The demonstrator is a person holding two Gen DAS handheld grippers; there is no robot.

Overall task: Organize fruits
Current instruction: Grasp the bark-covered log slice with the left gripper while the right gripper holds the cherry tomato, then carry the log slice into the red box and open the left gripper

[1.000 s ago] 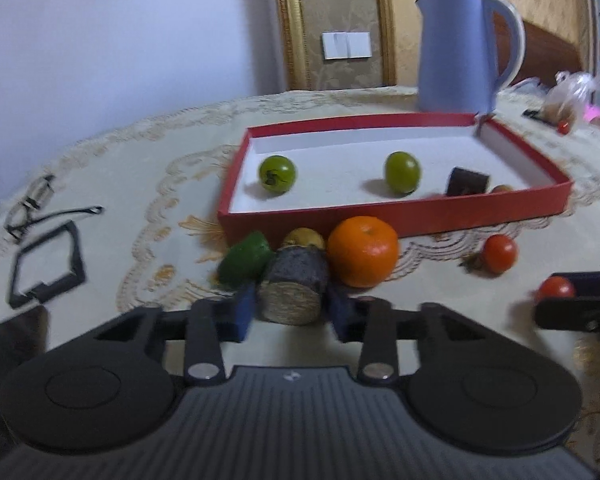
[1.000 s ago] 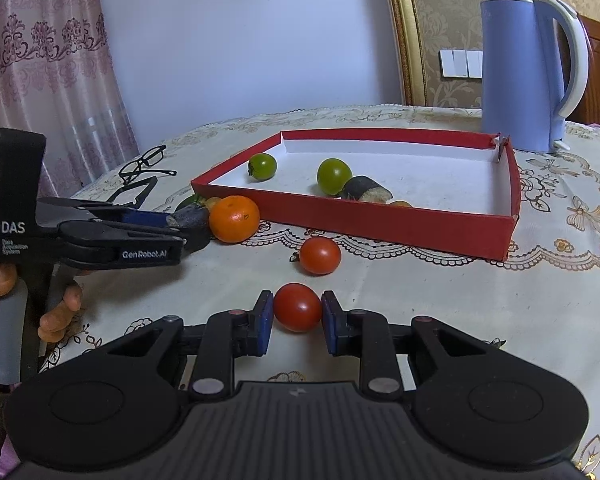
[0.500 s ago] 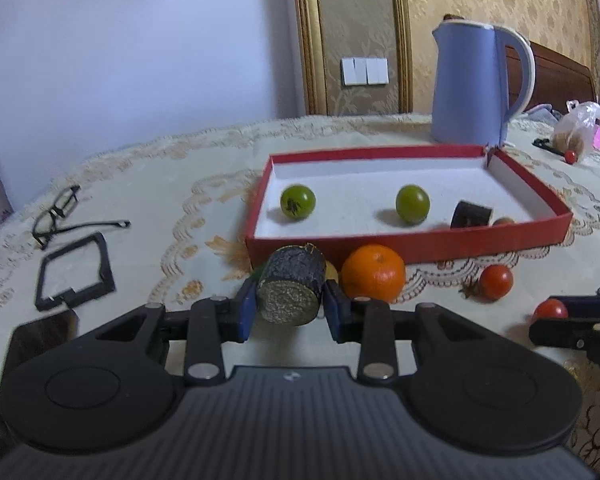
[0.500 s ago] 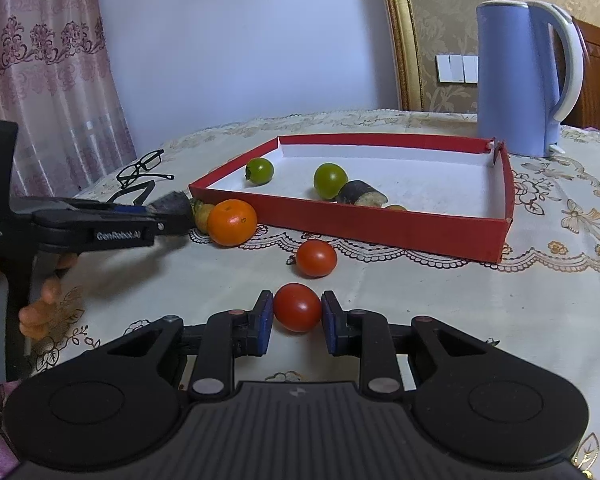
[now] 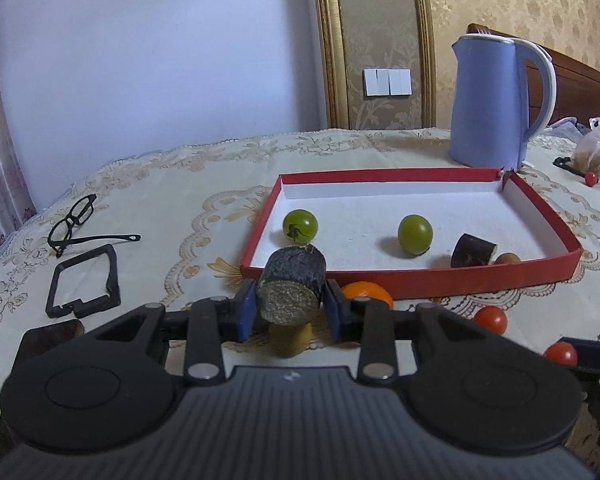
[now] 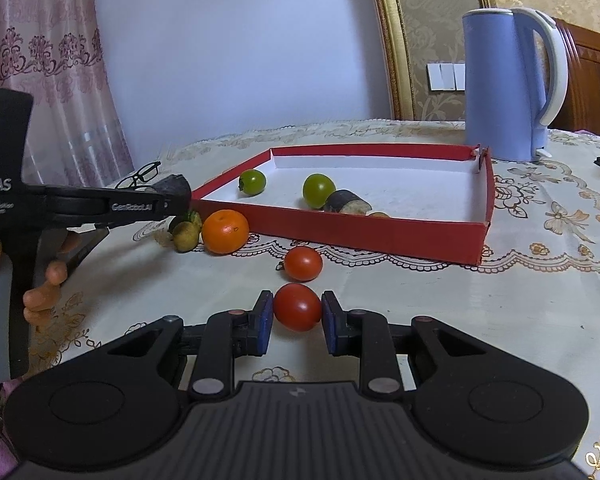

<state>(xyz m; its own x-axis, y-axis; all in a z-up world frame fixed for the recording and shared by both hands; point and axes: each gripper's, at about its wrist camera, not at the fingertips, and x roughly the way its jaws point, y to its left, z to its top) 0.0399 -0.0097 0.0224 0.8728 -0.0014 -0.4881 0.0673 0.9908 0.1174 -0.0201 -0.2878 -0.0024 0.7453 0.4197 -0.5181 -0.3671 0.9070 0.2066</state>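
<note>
A dark cylindrical chunk [image 5: 292, 290] with a pale speckled cut face is being gripped by the left gripper [image 5: 292, 311], blue pads pressed on both its sides. It is being held off the tablecloth [image 5: 172, 208], in front of the near-left corner of the red tray [image 5: 420, 282]; in the right wrist view its tip [image 6: 175, 186] is seen just outside the tray's left corner. Under the chunk a yellowish-brown fruit [image 5: 290, 338] is being partly hidden; an orange [image 5: 366, 292] is lying just right of it, against the tray's near wall.

A red cherry tomato [image 6: 298, 307] is being clamped by the right gripper [image 6: 297, 322], pads touching both sides; whether it is resting on the cloth cannot be told. A second red tomato [image 6: 303, 263] is lying just beyond it, between the gripper and the tray.

Inside the tray: two green tomatoes [image 5: 300, 226] [image 5: 415, 234], another dark cut piece [image 5: 473, 250] and a small pale fruit [image 5: 507, 259] touching it at the near wall.

The left tool's handle is being held by a hand [image 6: 46, 280] at the left edge of the right wrist view.

Further out: black glasses [image 5: 76, 220] and a black square frame [image 5: 85, 282] on the left, a blue kettle [image 5: 496, 100] behind the tray's far right corner, a plastic bag [image 5: 598, 146] at far right.
</note>
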